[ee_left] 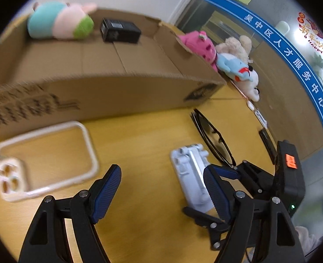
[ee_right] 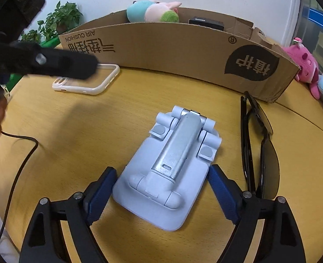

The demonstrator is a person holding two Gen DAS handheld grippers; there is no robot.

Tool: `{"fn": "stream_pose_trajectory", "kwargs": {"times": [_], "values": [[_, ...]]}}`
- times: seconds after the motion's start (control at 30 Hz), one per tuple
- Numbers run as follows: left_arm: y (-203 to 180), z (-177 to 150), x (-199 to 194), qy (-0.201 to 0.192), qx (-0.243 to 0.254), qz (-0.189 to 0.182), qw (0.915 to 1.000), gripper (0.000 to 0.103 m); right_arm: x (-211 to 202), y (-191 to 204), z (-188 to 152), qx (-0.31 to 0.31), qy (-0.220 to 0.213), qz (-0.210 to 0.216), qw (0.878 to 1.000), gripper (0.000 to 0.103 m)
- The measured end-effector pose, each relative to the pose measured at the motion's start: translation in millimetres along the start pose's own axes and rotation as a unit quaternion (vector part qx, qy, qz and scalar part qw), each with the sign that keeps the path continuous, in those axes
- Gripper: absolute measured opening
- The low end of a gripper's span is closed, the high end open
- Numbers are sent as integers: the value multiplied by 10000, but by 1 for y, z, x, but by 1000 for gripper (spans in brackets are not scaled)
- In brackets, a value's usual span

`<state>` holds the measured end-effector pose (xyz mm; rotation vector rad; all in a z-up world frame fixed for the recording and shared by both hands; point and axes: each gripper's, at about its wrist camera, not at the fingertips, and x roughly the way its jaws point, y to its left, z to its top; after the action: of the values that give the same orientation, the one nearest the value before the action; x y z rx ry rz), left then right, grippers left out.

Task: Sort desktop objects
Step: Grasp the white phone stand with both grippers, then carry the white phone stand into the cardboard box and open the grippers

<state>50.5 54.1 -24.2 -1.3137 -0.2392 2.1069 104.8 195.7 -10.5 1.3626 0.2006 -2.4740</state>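
Observation:
A pale blue folded phone stand [ee_right: 168, 171] lies flat on the wooden table [ee_right: 73, 135]. My right gripper [ee_right: 161, 192] is open, its blue pads on either side of the stand's near end, not pressing it. The stand also shows in the left wrist view [ee_left: 190, 171]. My left gripper [ee_left: 161, 188] is open and empty above bare table, between a white-rimmed clear phone case [ee_left: 45, 157] and the stand. The right gripper [ee_left: 234, 175] shows in the left wrist view at the stand. Black sunglasses [ee_right: 258, 149] lie folded right of the stand.
An open cardboard box [ee_right: 183, 50] stands at the back of the table, holding a pastel plush toy [ee_left: 60, 20] and a black box [ee_left: 119, 30]. Pink, blue and cream plush toys [ee_left: 227, 59] sit right of the box. A black cable [ee_right: 21, 160] runs at left.

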Motion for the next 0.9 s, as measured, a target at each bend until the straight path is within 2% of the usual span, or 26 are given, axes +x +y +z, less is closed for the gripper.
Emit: {"fn": "stream_pose_trajectory", "kwargs": {"times": [0.07,0.13,0.2,0.27,0.37,0.43,0.5,0.7,0.9], "values": [[-3,-1,15,150,-80,-107,9998,76,-1,2,-1,-21,-74,44,10000,81],[-6,-2,26,293,-144,-223,9992,69,-1,5,-1,-34,-125,123,9998,79],[-10,-4,35,420,-168,-334,9984,68,-1,5,0,-4,-177,251,9995,76],[-12,-6,44,548,-237,-323,9977,66,-1,8,1,5,-215,352,9991,74],[-14,-6,44,476,-269,-192,9983,65,-3,16,0,-31,-273,370,9989,74],[-12,-6,44,441,-302,-21,9986,50,-3,14,0,39,-333,411,9986,74],[-7,-7,43,387,-428,-39,9983,46,-4,14,-1,90,-379,427,9983,74],[-11,-7,37,310,-450,169,9984,45,-3,14,3,91,-411,493,9979,73],[-16,3,13,65,-363,149,9992,44,-20,18,8,72,-677,453,9967,73]]}}
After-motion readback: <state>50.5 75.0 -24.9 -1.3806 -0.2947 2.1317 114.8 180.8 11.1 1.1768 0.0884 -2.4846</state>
